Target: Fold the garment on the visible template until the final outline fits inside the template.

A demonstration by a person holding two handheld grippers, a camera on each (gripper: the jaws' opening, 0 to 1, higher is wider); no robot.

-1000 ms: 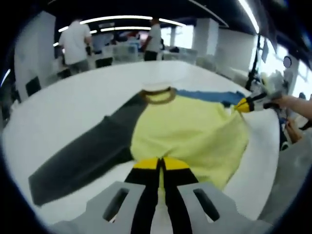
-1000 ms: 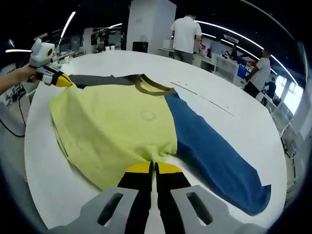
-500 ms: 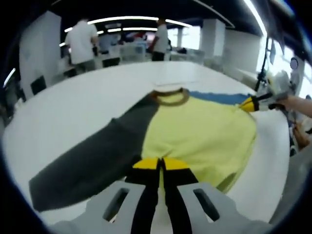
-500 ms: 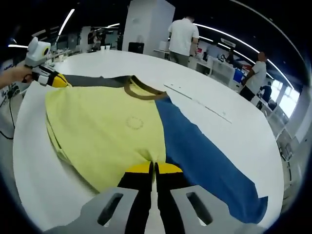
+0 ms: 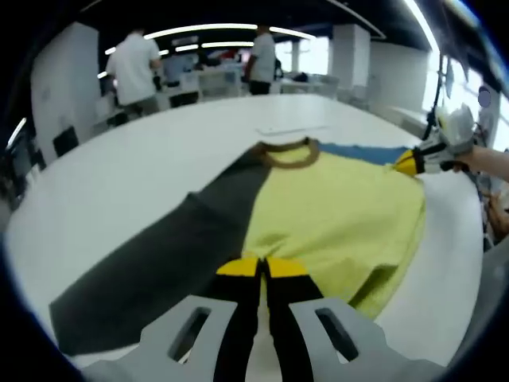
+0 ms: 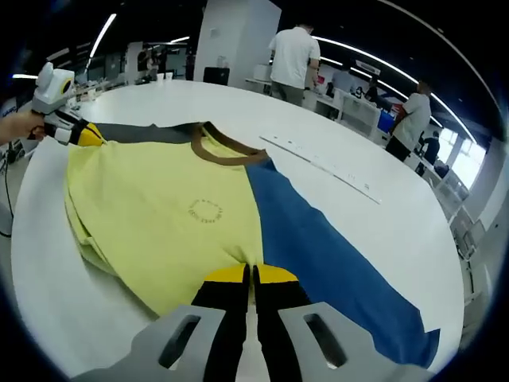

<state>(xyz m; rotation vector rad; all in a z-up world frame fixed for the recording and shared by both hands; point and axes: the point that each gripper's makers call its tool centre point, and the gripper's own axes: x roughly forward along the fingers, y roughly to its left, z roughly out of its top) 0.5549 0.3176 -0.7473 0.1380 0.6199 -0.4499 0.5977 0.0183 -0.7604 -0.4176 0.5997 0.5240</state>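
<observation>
The soft yellow long-sleeved shirt (image 6: 171,219), with one grey and one blue sleeve, lay flat on the smooth white table (image 6: 382,215), both the left gripper (image 5: 260,268) and the right gripper (image 6: 251,274) pinching its hem with jaws closed.

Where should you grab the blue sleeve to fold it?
Probably at the cuff end of the blue sleeve, pinching its outer edge from the bare table side. It lies flat and stretched straight away from the yellow body, so the cuff can swing over.
</observation>
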